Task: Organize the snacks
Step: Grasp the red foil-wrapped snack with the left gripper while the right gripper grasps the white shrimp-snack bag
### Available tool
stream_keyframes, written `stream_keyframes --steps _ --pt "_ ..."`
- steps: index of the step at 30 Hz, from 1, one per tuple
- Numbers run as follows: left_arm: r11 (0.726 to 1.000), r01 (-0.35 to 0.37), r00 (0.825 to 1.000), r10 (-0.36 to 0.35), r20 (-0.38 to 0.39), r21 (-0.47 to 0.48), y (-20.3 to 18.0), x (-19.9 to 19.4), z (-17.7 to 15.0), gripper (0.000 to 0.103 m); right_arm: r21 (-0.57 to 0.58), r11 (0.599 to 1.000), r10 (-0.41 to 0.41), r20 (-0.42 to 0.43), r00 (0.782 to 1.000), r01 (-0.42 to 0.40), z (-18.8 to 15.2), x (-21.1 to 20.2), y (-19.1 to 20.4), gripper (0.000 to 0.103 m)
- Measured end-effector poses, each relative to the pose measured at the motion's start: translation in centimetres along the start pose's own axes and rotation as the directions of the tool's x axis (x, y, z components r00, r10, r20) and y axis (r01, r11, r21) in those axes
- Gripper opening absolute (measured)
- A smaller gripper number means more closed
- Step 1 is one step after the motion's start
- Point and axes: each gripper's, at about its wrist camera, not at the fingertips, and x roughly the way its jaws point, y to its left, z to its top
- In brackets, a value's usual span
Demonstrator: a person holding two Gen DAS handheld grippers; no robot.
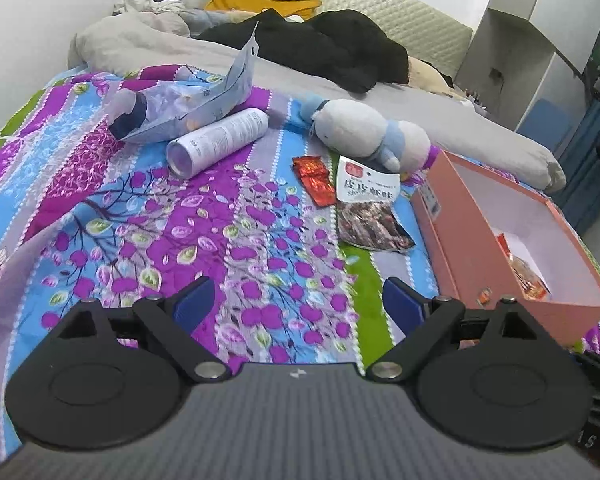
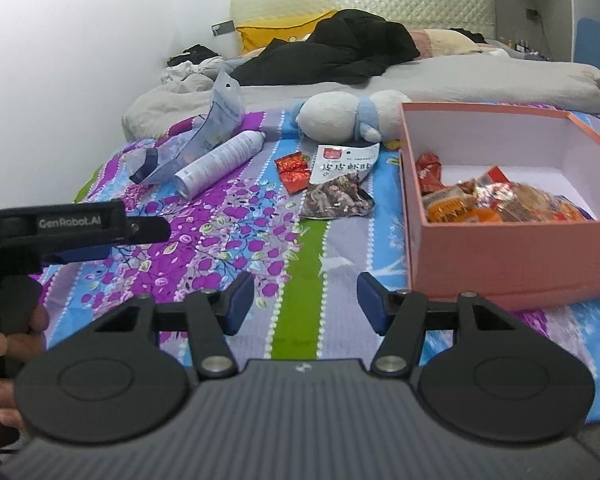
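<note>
While both grippers hang empty over the bed (image 2: 300,264), these lines hold:
Left gripper (image 1: 298,304): fingers spread wide, nothing held.
Right gripper (image 2: 306,302): fingers part open, nothing between them.
Snacks: shrimp packet (image 2: 336,180) and red sachets (image 2: 294,170) lie ahead of both fingers; pink box (image 2: 500,264) right of them.
Risk: fingers could snag the quilt under a flat packet.
Unclear: 2 or more sachets; box contents blur.

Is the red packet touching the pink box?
Apart. In the right wrist view the red packet lies on the blanket, with the white snack bag and bare blanket between it and the pink box.
</note>
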Motion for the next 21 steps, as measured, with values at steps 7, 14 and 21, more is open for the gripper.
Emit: stream_keyframes --steps 7,14,21 --pt "0.999 0.032 0.999 -0.032 -0.029 -0.016 1.2 6.4 2.6 0.093 -0.016 1.000 -0.005 -0.024 1.000 0.005 0.9 4.8 0.5 0.060" --pt "0.998 0.054 0.996 -0.057 -0.065 -0.045 2.1 14.9 6.7 0.093 -0.067 0.997 -0.029 -0.059 0.998 0.025 3.3 11.8 0.9 0.059" --pt "0.994 0.085 0.988 -0.093 -0.124 -0.068 3.3 23.6 11.4 0.092 -0.080 0.994 -0.084 -0.118 0.989 0.074 6.4 19.3 0.0 0.084"
